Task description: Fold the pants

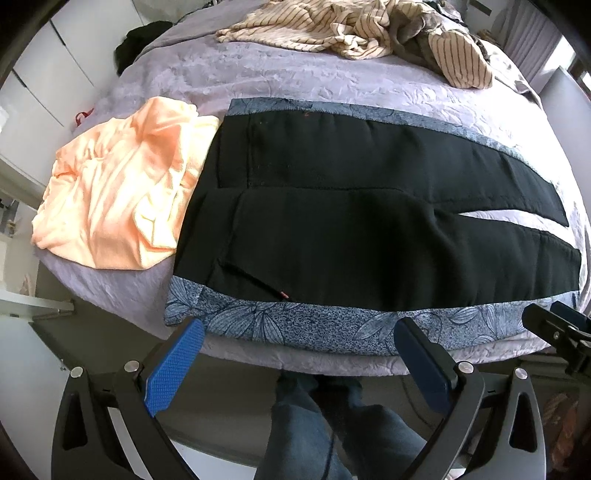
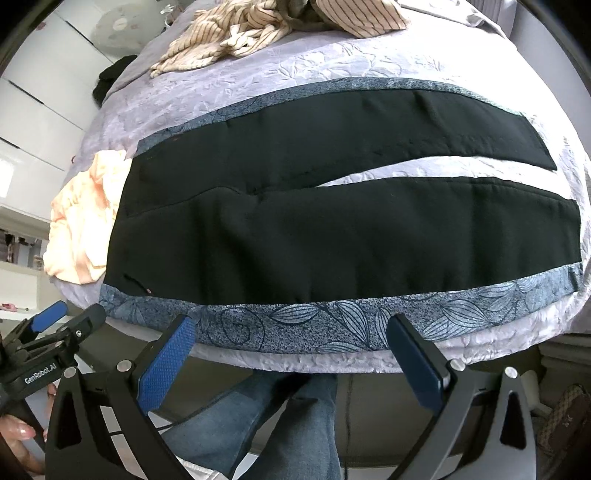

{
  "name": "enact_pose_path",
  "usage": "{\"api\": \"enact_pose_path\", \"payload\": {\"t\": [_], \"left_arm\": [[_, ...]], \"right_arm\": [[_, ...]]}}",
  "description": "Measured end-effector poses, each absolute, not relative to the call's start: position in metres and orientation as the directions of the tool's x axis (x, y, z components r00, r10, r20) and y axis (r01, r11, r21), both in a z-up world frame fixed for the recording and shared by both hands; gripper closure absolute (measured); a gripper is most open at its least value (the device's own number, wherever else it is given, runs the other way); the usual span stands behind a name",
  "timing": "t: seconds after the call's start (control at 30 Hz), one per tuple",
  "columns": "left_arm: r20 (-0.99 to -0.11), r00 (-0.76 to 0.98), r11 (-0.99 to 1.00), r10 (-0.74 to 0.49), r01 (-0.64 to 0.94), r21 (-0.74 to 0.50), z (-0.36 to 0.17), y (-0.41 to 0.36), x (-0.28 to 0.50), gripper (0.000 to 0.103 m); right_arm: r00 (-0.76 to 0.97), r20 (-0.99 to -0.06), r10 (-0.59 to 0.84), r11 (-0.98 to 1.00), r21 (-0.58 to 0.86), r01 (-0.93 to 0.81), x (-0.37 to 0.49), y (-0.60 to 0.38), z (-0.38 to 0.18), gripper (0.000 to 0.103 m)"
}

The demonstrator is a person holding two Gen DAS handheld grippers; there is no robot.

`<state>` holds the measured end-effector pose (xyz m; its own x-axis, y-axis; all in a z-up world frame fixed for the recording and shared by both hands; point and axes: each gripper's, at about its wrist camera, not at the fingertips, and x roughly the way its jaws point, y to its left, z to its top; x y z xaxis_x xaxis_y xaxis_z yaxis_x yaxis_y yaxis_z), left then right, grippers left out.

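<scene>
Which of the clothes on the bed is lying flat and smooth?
The black pants, spread flat with both legs straight. The peach shirt beside them is rumpled, and the cream striped garment at the far end is crumpled in a heap.

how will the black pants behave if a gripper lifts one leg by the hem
The black pants lie flat with soft ripples, so they will probably droop rather than hold shape. The cloth looks thick and matte, so likely not slippery in the pads. With the legs spread apart, lifting one may drag the waist across the blue patterned cloth.
</scene>
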<state>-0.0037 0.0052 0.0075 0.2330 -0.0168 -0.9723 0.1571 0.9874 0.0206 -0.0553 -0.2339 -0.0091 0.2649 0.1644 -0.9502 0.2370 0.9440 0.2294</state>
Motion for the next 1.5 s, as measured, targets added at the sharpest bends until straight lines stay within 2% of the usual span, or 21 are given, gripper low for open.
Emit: {"api": "enact_pose_path", "payload": {"t": [1.5], "left_arm": [[-0.970,0.242,0.988,0.009,0.147,0.045,0.0092,0.0041,-0.0023,0.000]], "right_arm": [[0.272,-0.952,0.140,0.950,0.207,0.232,-0.0554,-0.2373,-0.0046,0.000]]}}
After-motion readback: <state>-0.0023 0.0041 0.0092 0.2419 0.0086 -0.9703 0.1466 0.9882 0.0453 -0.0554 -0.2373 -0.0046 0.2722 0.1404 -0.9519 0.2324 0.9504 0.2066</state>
